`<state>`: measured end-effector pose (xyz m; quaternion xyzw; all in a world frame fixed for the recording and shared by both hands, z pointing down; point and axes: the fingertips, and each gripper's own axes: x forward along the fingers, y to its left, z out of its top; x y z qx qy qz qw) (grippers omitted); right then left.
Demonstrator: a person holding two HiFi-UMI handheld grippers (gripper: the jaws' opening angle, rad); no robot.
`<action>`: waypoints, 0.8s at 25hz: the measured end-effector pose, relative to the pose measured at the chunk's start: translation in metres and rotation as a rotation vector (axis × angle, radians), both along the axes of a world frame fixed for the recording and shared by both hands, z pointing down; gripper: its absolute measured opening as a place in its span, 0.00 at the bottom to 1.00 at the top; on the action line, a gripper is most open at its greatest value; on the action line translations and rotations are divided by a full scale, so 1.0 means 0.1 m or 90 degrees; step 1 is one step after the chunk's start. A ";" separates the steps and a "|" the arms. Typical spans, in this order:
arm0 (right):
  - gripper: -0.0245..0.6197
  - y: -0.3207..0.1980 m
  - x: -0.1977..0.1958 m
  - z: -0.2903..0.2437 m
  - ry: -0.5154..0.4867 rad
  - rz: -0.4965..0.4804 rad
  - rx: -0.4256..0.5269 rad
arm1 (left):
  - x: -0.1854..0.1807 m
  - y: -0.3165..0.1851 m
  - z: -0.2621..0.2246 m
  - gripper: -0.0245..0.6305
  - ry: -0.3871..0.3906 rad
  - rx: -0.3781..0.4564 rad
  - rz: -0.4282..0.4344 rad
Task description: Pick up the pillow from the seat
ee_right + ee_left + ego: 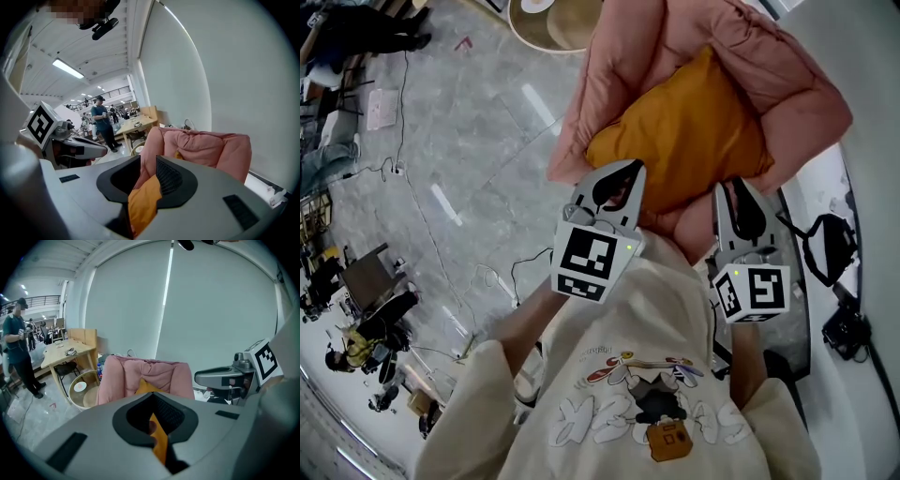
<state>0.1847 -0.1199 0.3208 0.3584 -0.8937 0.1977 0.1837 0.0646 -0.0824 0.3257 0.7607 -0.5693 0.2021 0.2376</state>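
Note:
An orange pillow (684, 131) lies in the hollow of a pink padded seat (797, 89). Both grippers are at its near edge. My left gripper (619, 178) is shut on the pillow's left corner; in the left gripper view a thin fold of orange pillow (159, 441) is pinched between the left gripper's (157, 427) jaws. My right gripper (741, 192) is at the pillow's right corner. In the right gripper view the jaws of my right gripper (145, 183) stand slightly apart, with a bunch of orange pillow fabric (143, 204) lying loose between them and the pink seat (201, 145) showing beyond.
A round glass-topped side table (548, 19) stands left of the seat. A wooden desk (65, 350) and a standing person (16, 348) are further left. Cables (412, 178) run over the grey floor. A black bag (830, 248) lies to the right.

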 end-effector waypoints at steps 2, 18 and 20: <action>0.21 -0.05 -0.06 0.03 0.007 -0.014 -0.007 | -0.06 -0.03 0.03 0.04 0.004 -0.006 0.000; 0.44 -0.85 -0.17 0.72 0.107 -0.041 -0.091 | -0.42 -0.83 0.90 0.12 0.050 -0.074 0.050; 0.47 -0.91 -0.22 0.83 0.113 -0.043 -0.095 | -0.41 -0.90 1.05 0.15 0.054 -0.081 0.066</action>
